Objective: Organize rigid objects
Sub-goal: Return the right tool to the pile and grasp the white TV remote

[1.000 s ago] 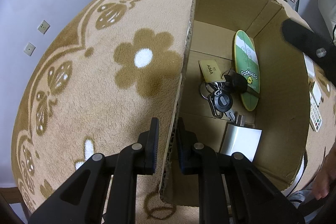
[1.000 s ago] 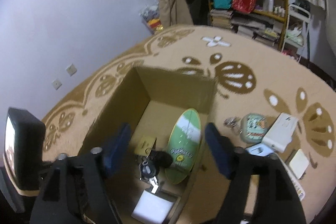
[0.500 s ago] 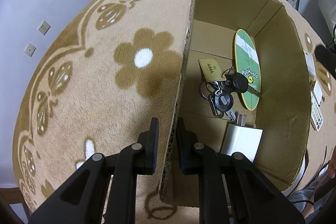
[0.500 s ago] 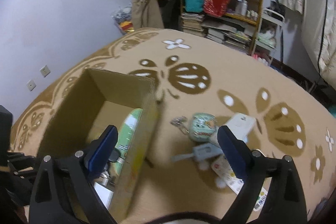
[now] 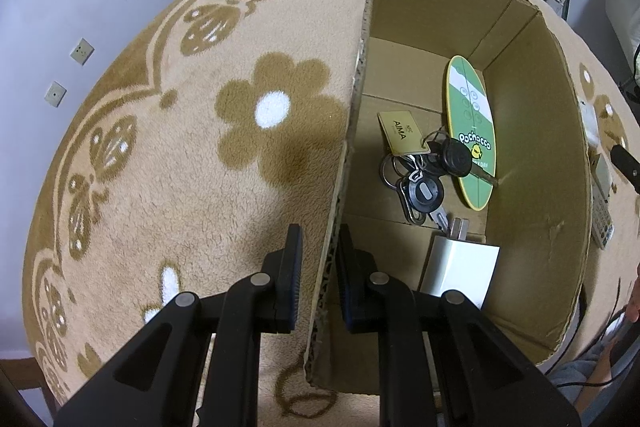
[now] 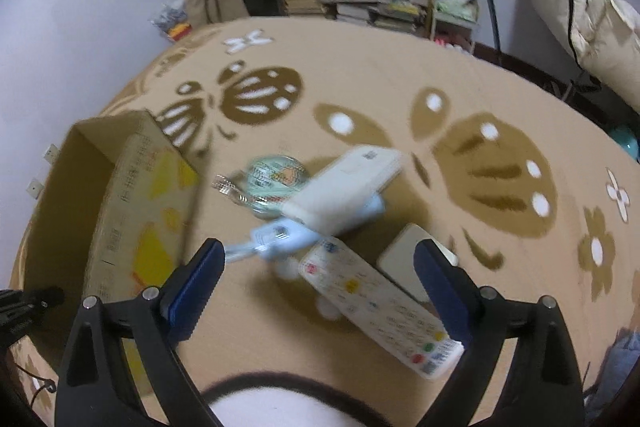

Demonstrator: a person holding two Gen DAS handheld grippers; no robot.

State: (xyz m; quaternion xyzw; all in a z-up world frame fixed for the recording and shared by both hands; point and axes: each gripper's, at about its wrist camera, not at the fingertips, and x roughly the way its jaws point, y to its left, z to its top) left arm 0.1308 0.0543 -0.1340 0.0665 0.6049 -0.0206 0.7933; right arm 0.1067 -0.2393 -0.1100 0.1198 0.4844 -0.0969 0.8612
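Two grippers we held: left gripper (image 5: pixel 318 271) clamped box (image 5: pixel 362 75) wall; right gripper (image 6: pixel 316 281) spread wide over remote (image 6: pixel 380 307).

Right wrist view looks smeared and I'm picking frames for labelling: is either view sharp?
Right wrist view: motion blur smears the white remote and the cardboard box; the right gripper itself stays crisp. Left wrist view: sharp, the keys are clearly legible, with only fisheye bending.

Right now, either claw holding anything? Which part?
Left claw grips the brown cardboard box by its left side wall's top edge. Right claw is open, empty.
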